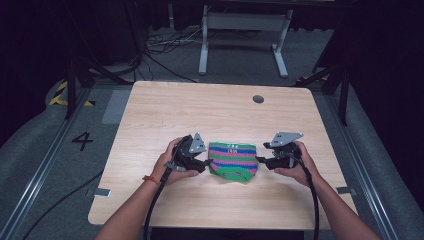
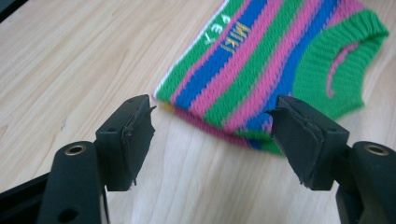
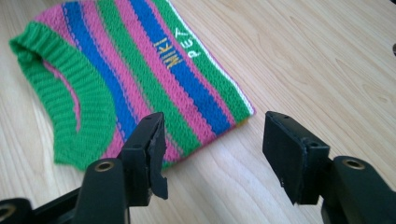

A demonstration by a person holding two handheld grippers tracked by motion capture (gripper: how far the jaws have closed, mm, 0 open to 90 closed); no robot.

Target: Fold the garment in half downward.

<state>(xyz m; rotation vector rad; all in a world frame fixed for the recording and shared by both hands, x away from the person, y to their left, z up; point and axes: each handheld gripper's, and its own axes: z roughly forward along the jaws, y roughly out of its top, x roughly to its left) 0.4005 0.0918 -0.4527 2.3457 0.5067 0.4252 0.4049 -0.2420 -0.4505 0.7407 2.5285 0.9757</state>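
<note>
Beside the folded striped sweater (image 1: pixel 233 160), your left gripper (image 2: pixel 212 128) and right gripper (image 3: pixel 212 140) gape empty; re-closing probably snags one layer, undoing the fold.

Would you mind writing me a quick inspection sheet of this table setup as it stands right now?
Surface: light wooden table, with a round grey cap near its far edge.
Job's things: striped knitted garment in green, pink and blue, folded flat near the front edge; yellow and white lettering on it.
Clutter: nothing seen.
Grippers: left gripper open, jaws apart at the garment's edge, not pressing it; right gripper open, likewise at the opposite edge.
Cables: a black cable trails from each gripper along the forearms; loose cables on the floor beyond.
Surroundings: grey floor with a painted 4, a white frame, dark curtains.
</note>
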